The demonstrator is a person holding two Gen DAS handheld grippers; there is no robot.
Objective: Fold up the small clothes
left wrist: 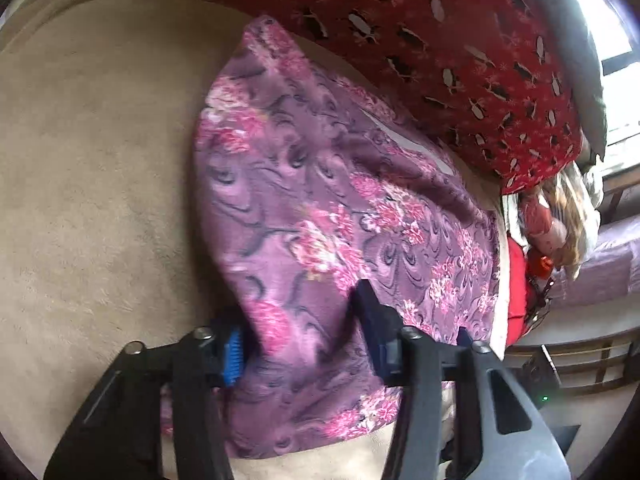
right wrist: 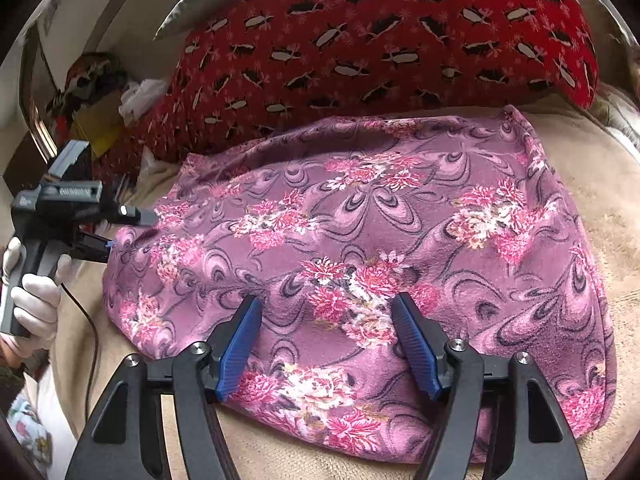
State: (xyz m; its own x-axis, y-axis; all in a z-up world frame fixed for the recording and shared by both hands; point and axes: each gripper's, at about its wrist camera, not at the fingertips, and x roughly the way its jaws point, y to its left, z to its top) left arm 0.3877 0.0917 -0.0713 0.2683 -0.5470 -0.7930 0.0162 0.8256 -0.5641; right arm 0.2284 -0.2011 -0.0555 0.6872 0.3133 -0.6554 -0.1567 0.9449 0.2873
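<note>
Left wrist view: the left gripper (left wrist: 300, 328) has its jaws spread, with a raised fold of purple floral cloth (left wrist: 320, 200) between them. The cloth lies on a beige blanket (left wrist: 92, 160) below a red pillow (left wrist: 460, 40).

Right wrist view: the right gripper (right wrist: 326, 340) hovers wide apart over the cloth's near edge.

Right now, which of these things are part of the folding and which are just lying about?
Part of the job:
purple floral garment
left tongs
right tongs
beige blanket

Just lying about:
red patterned pillow
clutter pile
</note>
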